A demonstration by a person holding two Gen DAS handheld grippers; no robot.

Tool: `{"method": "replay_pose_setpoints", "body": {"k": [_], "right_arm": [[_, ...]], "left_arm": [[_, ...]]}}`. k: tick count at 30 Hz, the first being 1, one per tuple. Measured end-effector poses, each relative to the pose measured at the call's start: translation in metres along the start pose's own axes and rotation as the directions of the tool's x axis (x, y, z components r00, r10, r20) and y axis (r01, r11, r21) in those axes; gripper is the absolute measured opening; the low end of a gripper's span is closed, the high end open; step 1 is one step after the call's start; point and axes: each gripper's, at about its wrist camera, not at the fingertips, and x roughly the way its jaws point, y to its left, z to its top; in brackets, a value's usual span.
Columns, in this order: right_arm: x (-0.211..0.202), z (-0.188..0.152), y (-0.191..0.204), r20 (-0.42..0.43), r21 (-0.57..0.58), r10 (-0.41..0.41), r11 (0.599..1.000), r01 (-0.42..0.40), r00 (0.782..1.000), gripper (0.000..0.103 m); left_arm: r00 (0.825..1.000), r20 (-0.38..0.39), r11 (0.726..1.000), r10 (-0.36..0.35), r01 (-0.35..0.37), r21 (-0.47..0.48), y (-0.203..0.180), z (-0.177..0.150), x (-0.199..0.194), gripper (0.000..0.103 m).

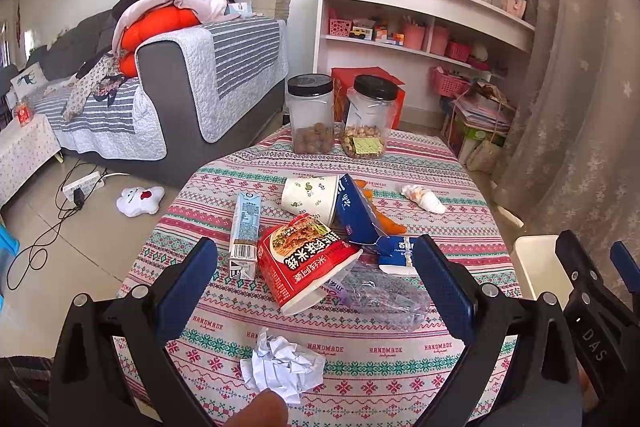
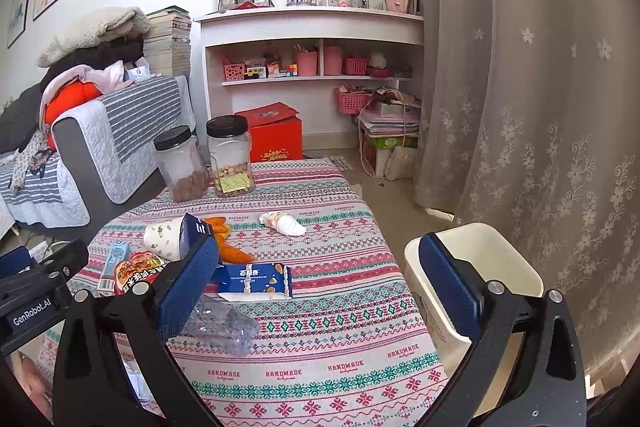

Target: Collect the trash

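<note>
Trash lies on the patterned tablecloth (image 1: 360, 351): a crumpled white paper ball (image 1: 282, 365), a red noodle cup (image 1: 304, 263) on its side, a milk carton (image 1: 245, 231), a paper cup (image 1: 310, 197), a crushed clear plastic bottle (image 1: 384, 295), a blue biscuit wrapper (image 2: 254, 281) and a wadded tissue (image 2: 282, 223). My left gripper (image 1: 316, 287) is open and empty above the noodle cup and bottle. My right gripper (image 2: 318, 283) is open and empty over the table, next to a cream bin (image 2: 476, 267) at the table's right edge.
Two black-lidded jars (image 1: 312, 113) (image 1: 370, 117) of snacks stand at the table's far edge. An orange carrot toy (image 2: 230, 251) lies by a blue box (image 1: 356, 211). A sofa (image 1: 192, 83) is left, shelves (image 2: 312, 47) behind, a curtain (image 2: 540, 107) right.
</note>
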Motion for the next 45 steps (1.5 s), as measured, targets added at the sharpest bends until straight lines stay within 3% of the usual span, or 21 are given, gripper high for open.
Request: {"method": "replay_pose_setpoints", "body": {"k": [45], "right_arm": [[0.0000,-0.0004,-0.0006,0.005,0.006,0.003,1.000,-0.003,1.000,0.096]], "left_arm": [[1.000,-0.002,1.000,-0.007,0.007,-0.001,-0.0044,-0.0013,0.0002,0.095]]}}
